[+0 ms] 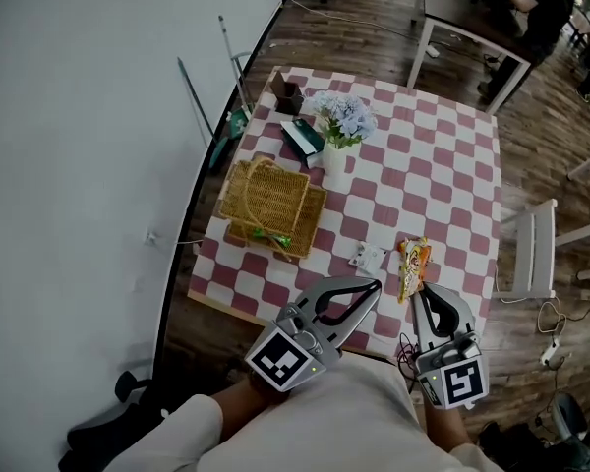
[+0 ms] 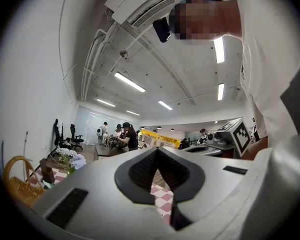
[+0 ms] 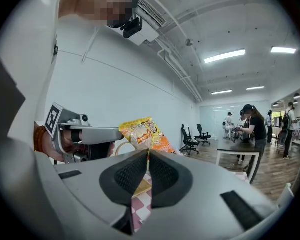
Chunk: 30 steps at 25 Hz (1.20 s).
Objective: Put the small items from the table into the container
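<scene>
Pink-and-white checked cloth covers the table (image 1: 442, 165), which stands on dark wood planks beside a plain white wall. Nearest, at the table's front edge, the left gripper (image 1: 375, 285) is a smooth grey plastic claw with black ribbed pads. Its tips meet and nothing lies between them, and only the cloth shows through the gap behind them. Just beside it, the right gripper (image 1: 419, 289) pinches the lower edge of a glossy orange-and-yellow snack packet (image 1: 413, 264). The jaws are almost closed on the thin foil, and the packet stands up and forward from the tips above the cloth. A small flat white sachet (image 1: 367, 256) lies on the checks near that packet, to its left. Further in, toward the wall side, sits the container, a squarish wicker basket (image 1: 246, 193) of golden woven cane with an arched handle. A small green item (image 1: 272, 236) rests at its near rim, and I cannot tell whether it is inside or on the edge. Beyond the basket a white vase (image 1: 334, 168) holds pale blue flowers (image 1: 342, 116), with a dark teal box (image 1: 301, 138) and a small brown box (image 1: 287, 94) close by. A white chair (image 1: 534, 249) stands off the table's right side, and people sit at a desk far back.
</scene>
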Motion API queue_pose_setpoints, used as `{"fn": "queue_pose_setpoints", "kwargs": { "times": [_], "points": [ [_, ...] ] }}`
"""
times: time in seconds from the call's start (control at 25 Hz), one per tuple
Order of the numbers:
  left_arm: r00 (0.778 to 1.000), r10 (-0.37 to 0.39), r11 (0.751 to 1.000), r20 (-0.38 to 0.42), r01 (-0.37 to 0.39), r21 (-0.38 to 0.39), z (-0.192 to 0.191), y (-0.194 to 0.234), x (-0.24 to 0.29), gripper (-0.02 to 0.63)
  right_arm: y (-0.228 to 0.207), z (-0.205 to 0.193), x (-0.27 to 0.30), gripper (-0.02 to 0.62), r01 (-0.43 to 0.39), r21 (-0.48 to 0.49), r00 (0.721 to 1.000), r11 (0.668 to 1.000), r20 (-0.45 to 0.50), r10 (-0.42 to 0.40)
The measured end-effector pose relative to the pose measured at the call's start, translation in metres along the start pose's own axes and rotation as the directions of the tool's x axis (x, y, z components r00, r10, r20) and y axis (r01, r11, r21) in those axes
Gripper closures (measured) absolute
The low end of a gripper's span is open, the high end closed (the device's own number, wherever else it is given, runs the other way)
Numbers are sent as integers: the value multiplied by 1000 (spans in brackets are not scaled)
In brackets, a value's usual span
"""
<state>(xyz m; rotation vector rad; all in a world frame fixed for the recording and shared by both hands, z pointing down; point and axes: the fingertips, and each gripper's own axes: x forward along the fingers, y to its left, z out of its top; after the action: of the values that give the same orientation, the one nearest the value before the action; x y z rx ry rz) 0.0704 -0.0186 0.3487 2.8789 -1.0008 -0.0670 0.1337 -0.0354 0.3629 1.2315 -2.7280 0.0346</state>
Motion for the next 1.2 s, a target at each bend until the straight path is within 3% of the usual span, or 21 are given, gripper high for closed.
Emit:
{"fn": "queue_pose_setpoints", "kwargs": {
  "times": [0.36, 0.68, 0.76, 0.96, 1.2],
  "points": [
    [989, 148, 989, 2, -148, -13, 1, 23, -52, 600, 50, 7, 34, 569, -157, -8, 988, 988, 10, 157],
    [961, 276, 961, 8, -276, -10, 3, 36, -102, 600, 102, 15, 59, 569, -302, -19, 953, 953, 26, 302],
    [955, 296, 955, 20, -296, 8, 5, 40, -112, 600, 113, 16, 64, 569, -330, -20, 944, 944, 27, 330],
    [942, 335, 942, 2, -335, -34, -1, 45, -125, 600, 128, 17, 73, 571, -367, -22, 930, 930, 22, 368],
    [944, 331, 943, -3, -331, -28, -6, 53, -122, 600, 126, 14, 81, 571, -373, -45, 927, 927, 13, 374]
  ]
}}
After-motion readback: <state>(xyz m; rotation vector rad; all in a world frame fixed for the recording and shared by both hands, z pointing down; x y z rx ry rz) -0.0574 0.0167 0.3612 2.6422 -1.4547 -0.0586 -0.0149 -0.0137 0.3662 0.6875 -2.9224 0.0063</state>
